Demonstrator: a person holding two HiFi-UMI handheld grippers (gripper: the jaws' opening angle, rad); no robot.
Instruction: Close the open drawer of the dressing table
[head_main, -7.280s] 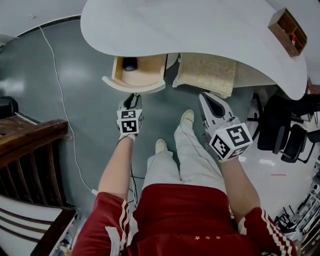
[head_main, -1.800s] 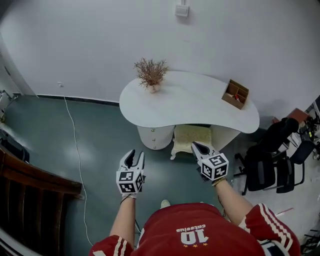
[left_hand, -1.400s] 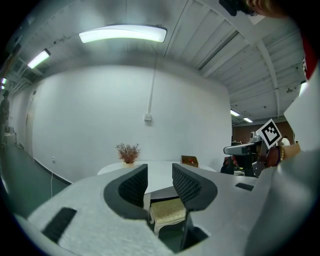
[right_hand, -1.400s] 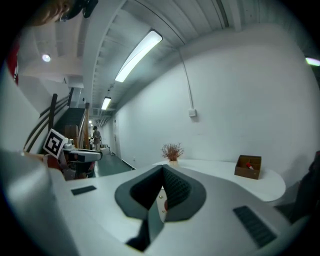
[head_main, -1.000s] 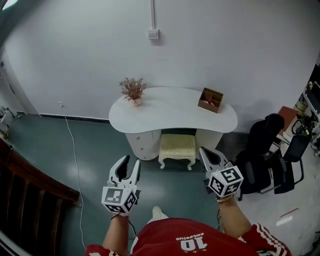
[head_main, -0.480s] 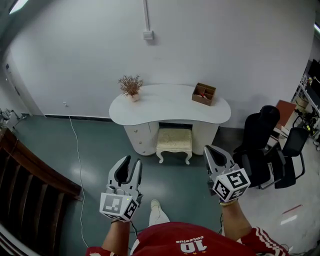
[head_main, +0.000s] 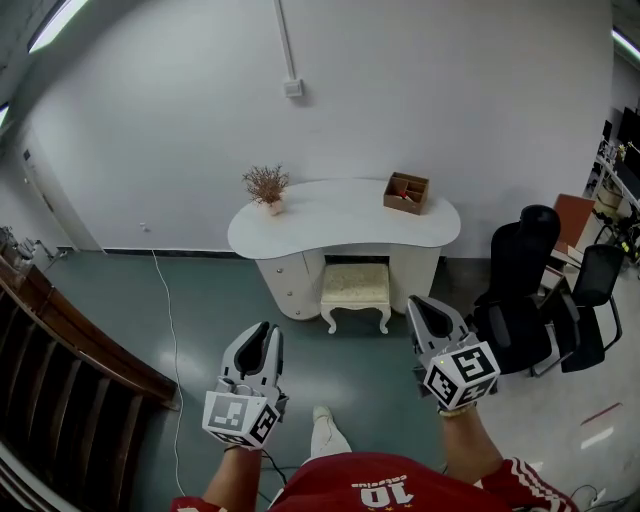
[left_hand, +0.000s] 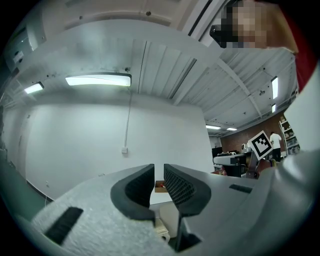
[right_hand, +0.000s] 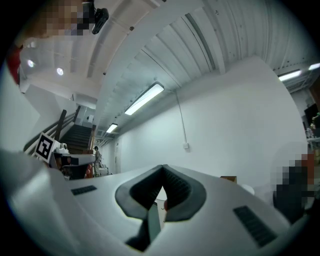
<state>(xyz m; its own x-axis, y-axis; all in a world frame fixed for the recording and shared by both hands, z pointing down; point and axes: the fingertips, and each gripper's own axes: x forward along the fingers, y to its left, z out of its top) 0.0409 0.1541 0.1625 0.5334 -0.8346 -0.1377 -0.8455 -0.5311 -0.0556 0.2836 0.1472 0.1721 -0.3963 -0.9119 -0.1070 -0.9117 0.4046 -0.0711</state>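
Head view: the white dressing table (head_main: 345, 218) stands against the wall well ahead of both pairs of jaws, roughly on the line between them. Its drawer fronts (head_main: 290, 283) lie flush in the curved pedestal on the left-jaw side. A cushioned stool (head_main: 355, 288) is tucked under the top, straight beyond the gap between the two grippers. A dried plant (head_main: 265, 186) sits on the tabletop ahead of the left jaws, and a wooden box (head_main: 405, 191) ahead of the right ones. The left gripper (head_main: 266, 330) is held about level over the grey-green floor (head_main: 200, 300), well apart from the table. The left gripper view shows its jaws closing, with a narrow slit between the ribbed pads (left_hand: 177, 182) and nothing in it; the wooden box is only glimpsed far off through the slit. The right gripper (head_main: 420, 305) is held likewise alongside, and the right gripper view shows its jaws met at the tips, holding nothing. Two black office chairs (head_main: 530, 290) stand outboard of the right jaws, near the table's end. A white cable (head_main: 168, 320) trails across the floor outboard of the left jaws, with a dark wooden railing (head_main: 70, 350) farther out. Behind the jaws are the person's red shirt (head_main: 370, 488) and one pale shoe (head_main: 322, 420).
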